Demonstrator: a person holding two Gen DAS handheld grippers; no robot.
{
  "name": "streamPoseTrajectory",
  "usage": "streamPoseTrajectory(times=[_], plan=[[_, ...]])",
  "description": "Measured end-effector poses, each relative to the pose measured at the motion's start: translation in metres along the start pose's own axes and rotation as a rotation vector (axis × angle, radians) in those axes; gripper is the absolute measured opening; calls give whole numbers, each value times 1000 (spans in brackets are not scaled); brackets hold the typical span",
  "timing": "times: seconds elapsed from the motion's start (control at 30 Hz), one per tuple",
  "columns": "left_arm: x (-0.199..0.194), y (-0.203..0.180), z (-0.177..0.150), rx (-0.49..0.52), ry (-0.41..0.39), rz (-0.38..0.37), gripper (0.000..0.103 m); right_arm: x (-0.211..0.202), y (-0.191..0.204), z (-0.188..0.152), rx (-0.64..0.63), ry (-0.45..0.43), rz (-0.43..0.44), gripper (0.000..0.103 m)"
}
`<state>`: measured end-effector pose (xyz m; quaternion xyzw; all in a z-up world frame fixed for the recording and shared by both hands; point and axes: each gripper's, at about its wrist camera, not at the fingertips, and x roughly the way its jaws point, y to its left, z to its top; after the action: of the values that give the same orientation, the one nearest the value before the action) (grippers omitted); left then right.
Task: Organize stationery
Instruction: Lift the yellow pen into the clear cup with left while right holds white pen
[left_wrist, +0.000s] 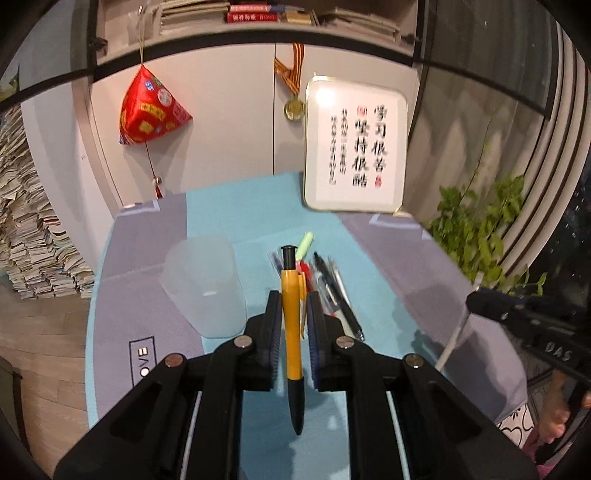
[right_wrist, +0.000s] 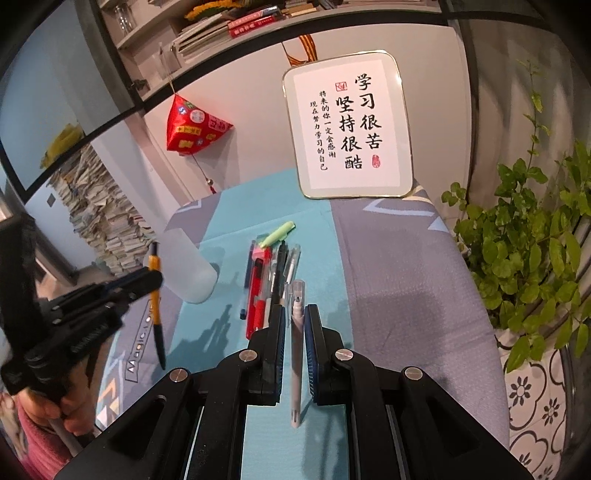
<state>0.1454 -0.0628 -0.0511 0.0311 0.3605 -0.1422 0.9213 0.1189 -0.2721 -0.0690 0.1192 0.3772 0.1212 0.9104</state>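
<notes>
Both grippers carry a pen. Left gripper (left_wrist: 293, 321): jaws clamped on a yellow pen (left_wrist: 291, 325), which runs lengthwise between the pads, black clicker end ahead of the tips, black tip end trailing back toward the camera. Ahead and left of these jaws stands a frosted cup (left_wrist: 203, 284) on the table (left_wrist: 399, 266), upright as far as the blur allows. Directly ahead and slightly right of the jaws lies the pen pile (left_wrist: 325, 273), blurred in this view.

Right gripper (right_wrist: 294, 321): jaws clamped on a grey pen (right_wrist: 296, 354), likewise lengthwise, clear cap end forward. Just ahead and left of these jaws lies the pile, with a red item (right_wrist: 258, 291) and a green highlighter (right_wrist: 277, 233) at its far end. Beyond it a framed sign (right_wrist: 351, 125) leans on the wall. Pads grip both pens mid-barrel; neither touches the table.
</notes>
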Motion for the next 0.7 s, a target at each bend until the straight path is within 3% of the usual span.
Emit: streamPoseTrajectory(times=[0.37, 0.7], plan=[[-57, 29, 36, -31, -169, 65, 11, -20, 7, -1, -8, -45, -2, 11], [-30, 67, 73, -121, -249, 135, 11, -24, 10, 1, -6, -58, -3, 11]])
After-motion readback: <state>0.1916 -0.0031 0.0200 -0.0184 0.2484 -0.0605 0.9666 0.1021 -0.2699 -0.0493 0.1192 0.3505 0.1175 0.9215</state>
